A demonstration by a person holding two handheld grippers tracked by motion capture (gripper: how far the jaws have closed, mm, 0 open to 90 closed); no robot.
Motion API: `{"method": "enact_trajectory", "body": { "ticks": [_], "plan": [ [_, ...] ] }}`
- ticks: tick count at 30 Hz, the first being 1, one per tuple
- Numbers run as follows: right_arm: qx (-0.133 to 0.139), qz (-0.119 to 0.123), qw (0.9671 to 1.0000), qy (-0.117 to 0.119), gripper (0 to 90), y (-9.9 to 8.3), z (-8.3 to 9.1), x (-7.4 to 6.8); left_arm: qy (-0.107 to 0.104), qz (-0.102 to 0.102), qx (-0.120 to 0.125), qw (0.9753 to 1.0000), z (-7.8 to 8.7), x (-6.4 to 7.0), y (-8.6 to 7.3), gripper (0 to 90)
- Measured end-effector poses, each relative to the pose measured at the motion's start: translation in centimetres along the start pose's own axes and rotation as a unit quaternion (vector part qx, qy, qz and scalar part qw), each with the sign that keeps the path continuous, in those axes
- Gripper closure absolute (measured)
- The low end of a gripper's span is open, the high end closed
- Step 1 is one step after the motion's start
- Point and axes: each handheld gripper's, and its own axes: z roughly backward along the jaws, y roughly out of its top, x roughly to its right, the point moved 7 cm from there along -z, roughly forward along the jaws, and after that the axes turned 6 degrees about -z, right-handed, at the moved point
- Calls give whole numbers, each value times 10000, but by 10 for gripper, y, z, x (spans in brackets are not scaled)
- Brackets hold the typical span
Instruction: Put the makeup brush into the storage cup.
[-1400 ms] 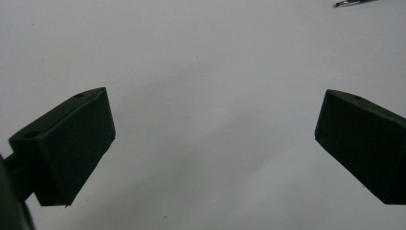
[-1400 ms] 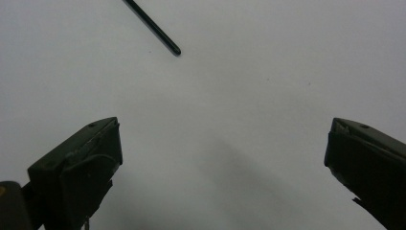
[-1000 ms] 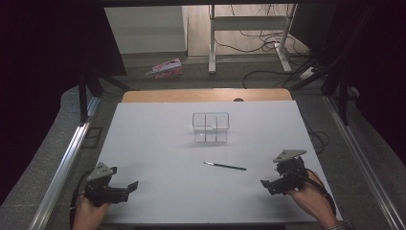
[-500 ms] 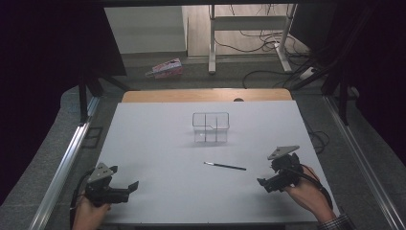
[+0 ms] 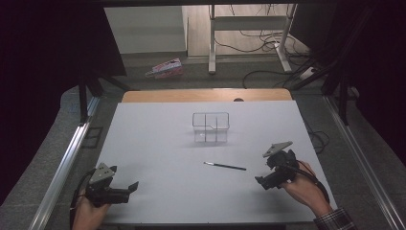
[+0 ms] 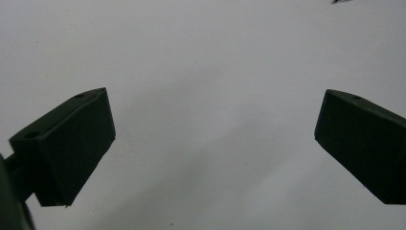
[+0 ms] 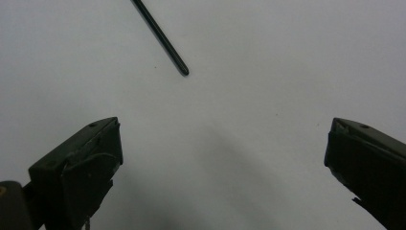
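The table [image 5: 158, 143] was white, its far edge tan wood. The pen [image 5: 225, 166] was black with a pale tip. The box [image 5: 210, 127] was clear. Both grippers [image 5: 262, 182] were black with grey plates. The sleeve [image 5: 335, 221] was plaid.

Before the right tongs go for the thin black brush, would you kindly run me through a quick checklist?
1. Right tongs open: ok, jaws stand wide apart in the right gripper view.
2. Brush lying free on the white table: ok, nothing touches it.
3. Brush between the jaws: not ok, its tip lies ahead of them.
4. Left tongs out of the way: ok, open at the near left corner.
5. Clear organizer apart from the brush: ok.
6. Which compartment suits the brush: cannot tell.
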Motion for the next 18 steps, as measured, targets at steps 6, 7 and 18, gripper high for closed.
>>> {"method": "enact_trajectory", "body": {
  "ticks": [6, 7, 18],
  "plan": [
    [-139, 57, 9999, 0, 0, 3, -3, 0, -82, 79, -51, 9999, -1, 2, 0, 6],
    [-139, 74, 9999, -1, 0, 4, -3, 0, -79, 85, -54, 9999, -1, 2, 0, 6],
    [-261, 9, 9997, 18, 0, 9, -10, -3, -130, 253, -58, 9996, -1, 1, 0, 4]
  ]
}}
